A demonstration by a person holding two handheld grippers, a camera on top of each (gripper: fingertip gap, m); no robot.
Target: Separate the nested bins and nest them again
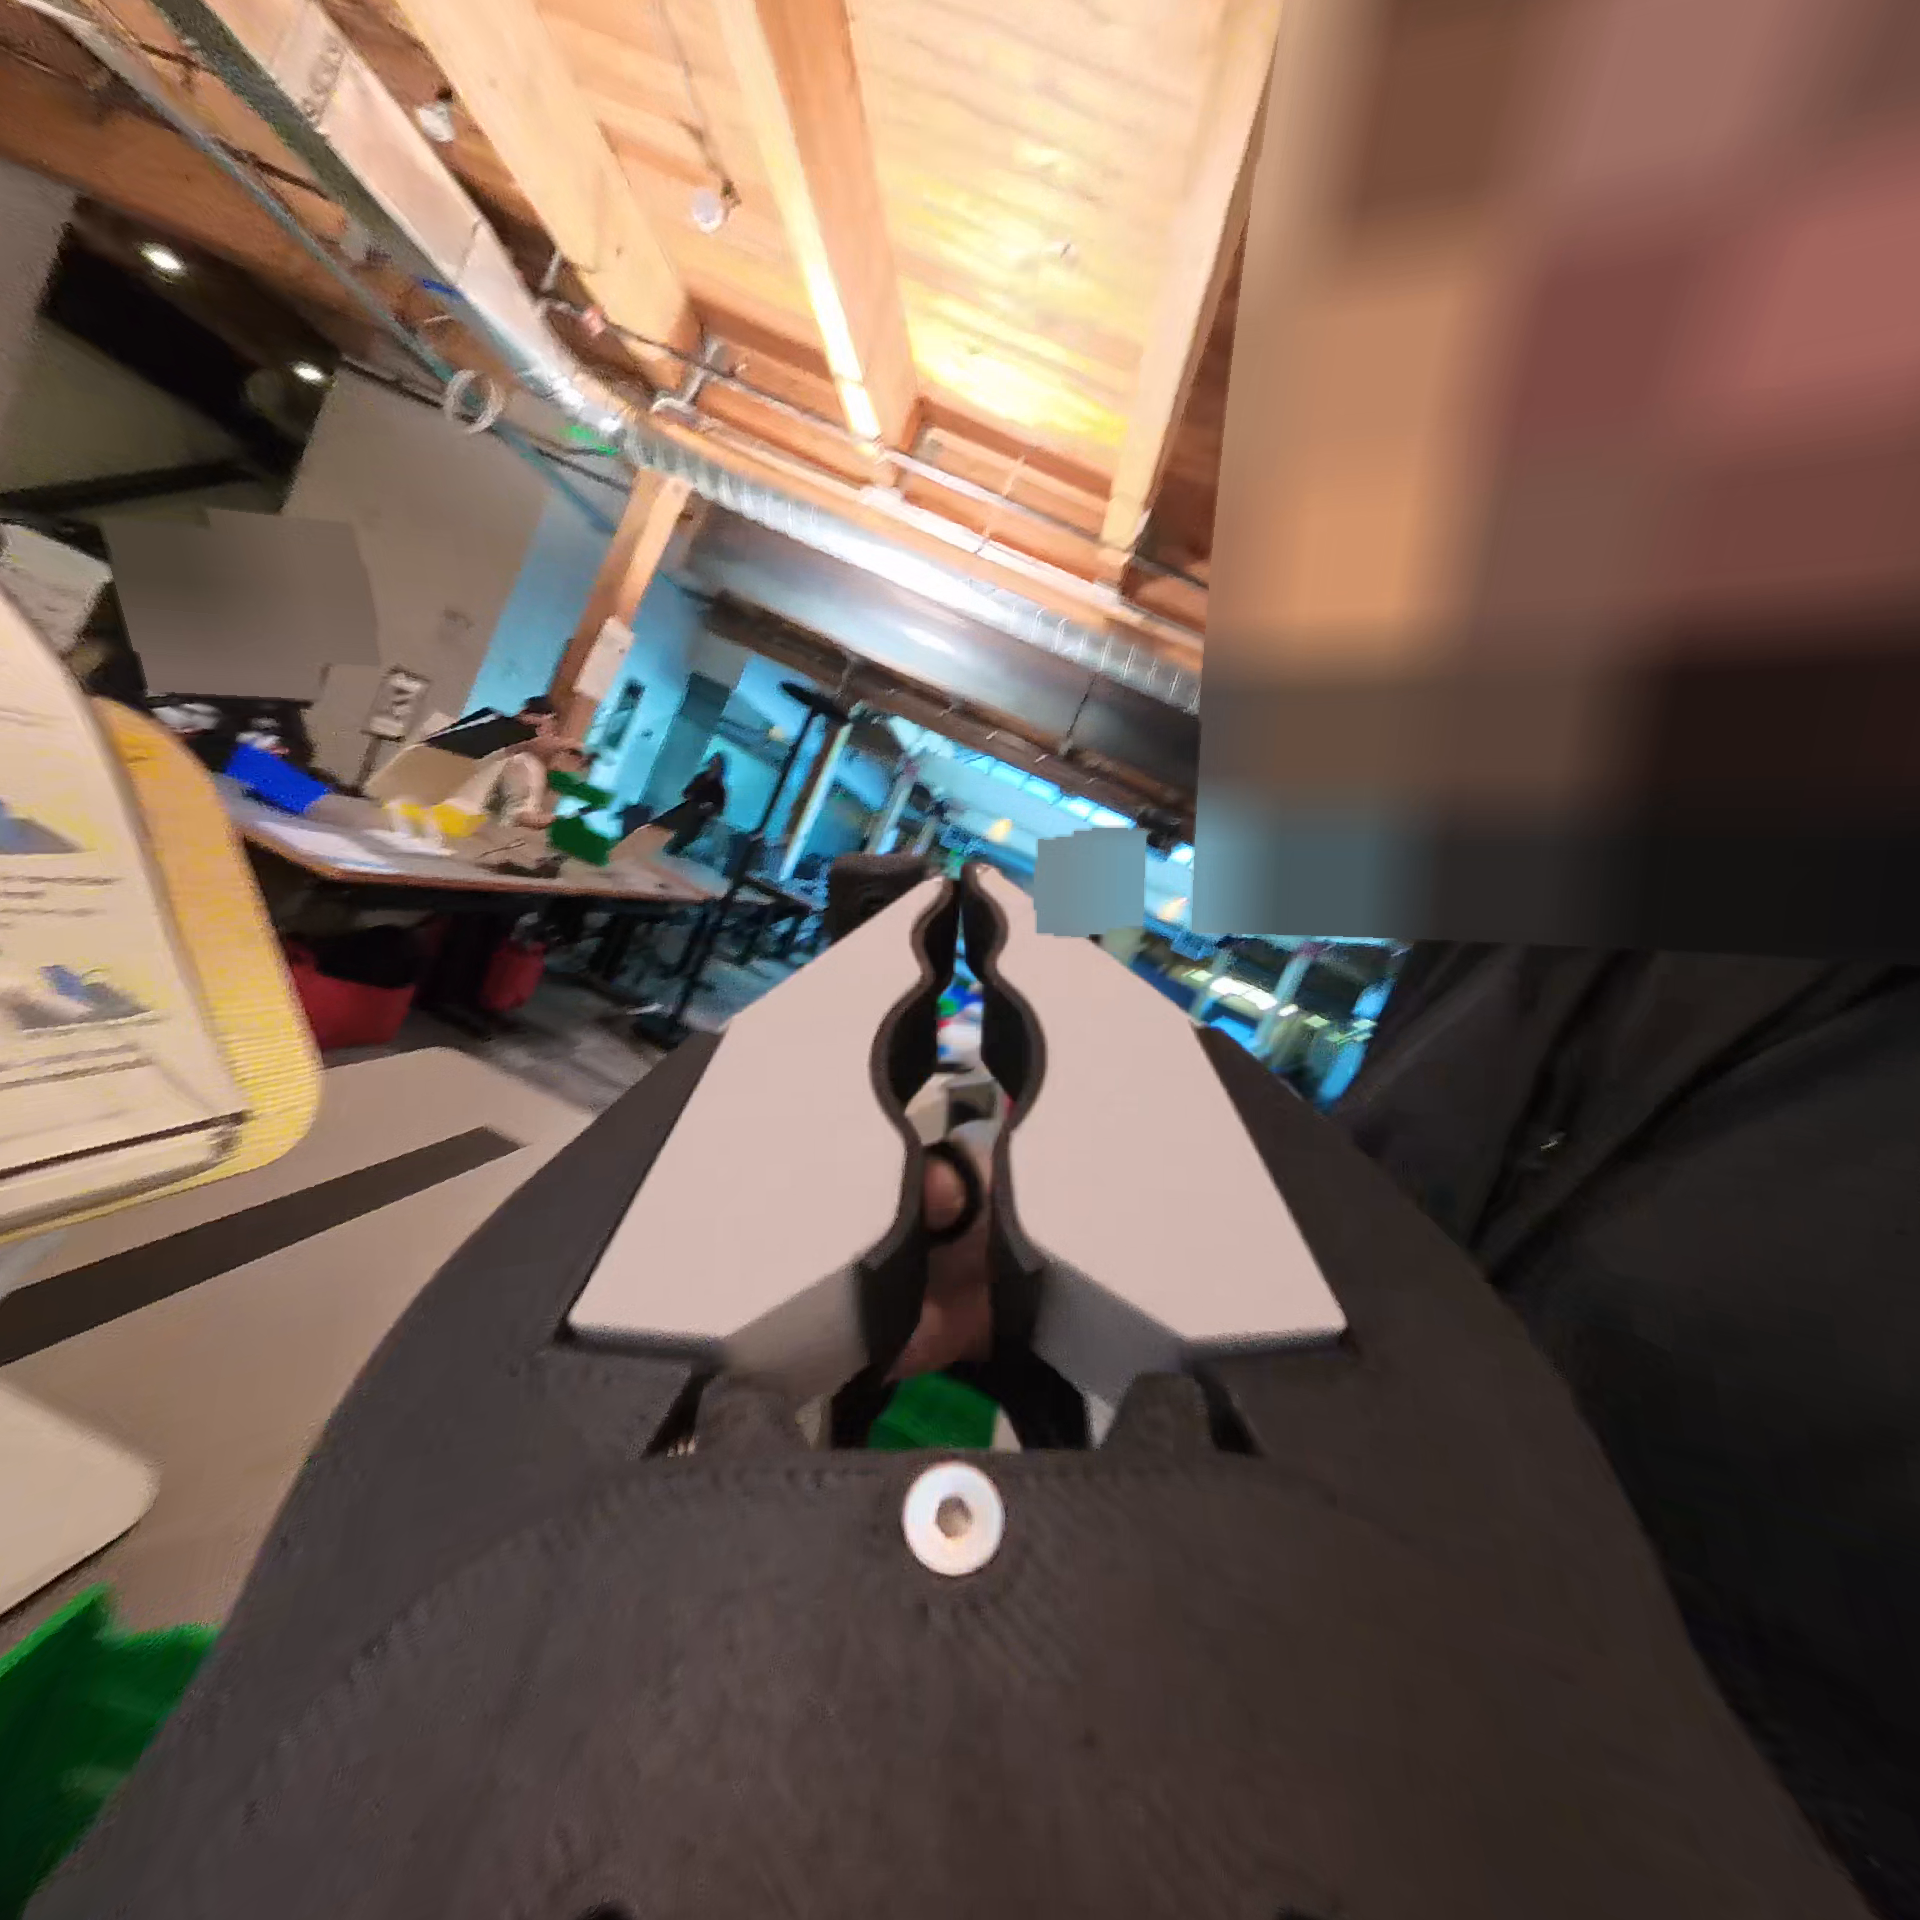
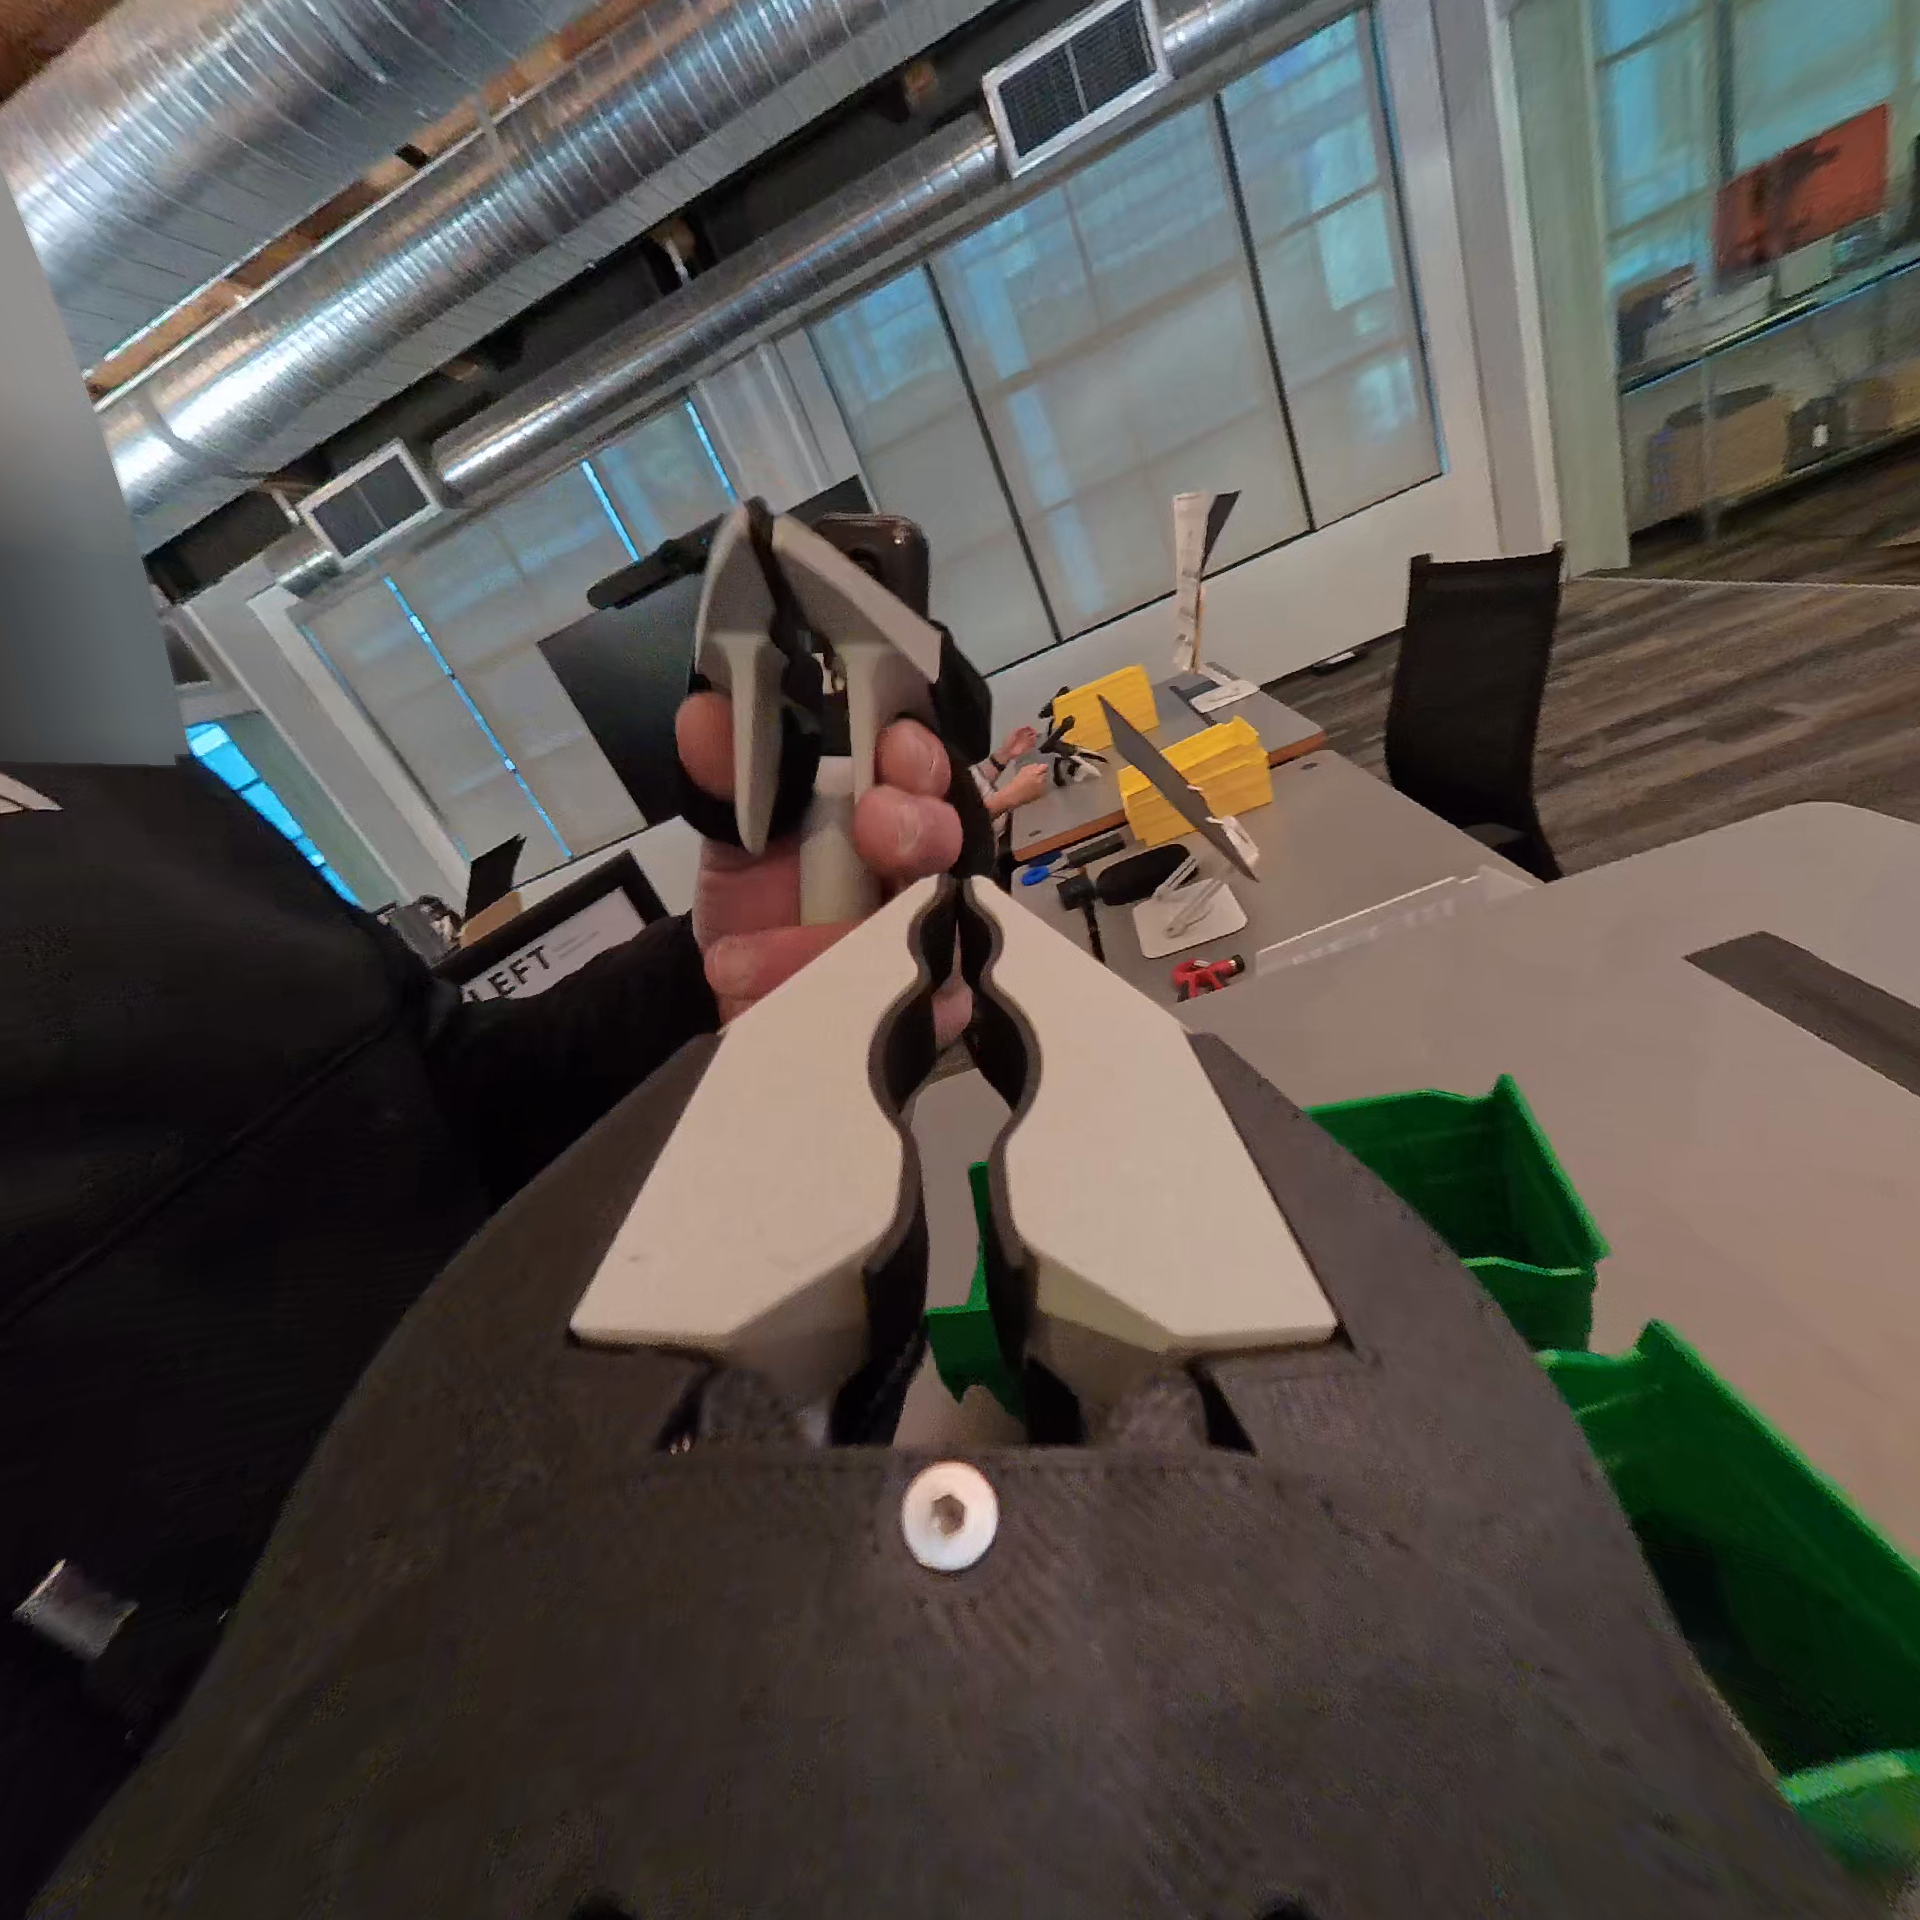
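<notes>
holding both tools raised off the surface (image 2: 1558,1039), we kept the left gripper (image 1: 961,883) and right gripper (image 2: 958,894) with fingers closed on nothing. the green bins (image 2: 1475,1184) sat below the right one, seemingly apart, probably awaiting re-nesting.

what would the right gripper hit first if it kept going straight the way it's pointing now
Most likely the hand holding the left gripper, which sits just past the right gripper tips in the right wrist view. Depth is unclear, so the gap can't be judged. The green bins lie lower, off that line.
</notes>
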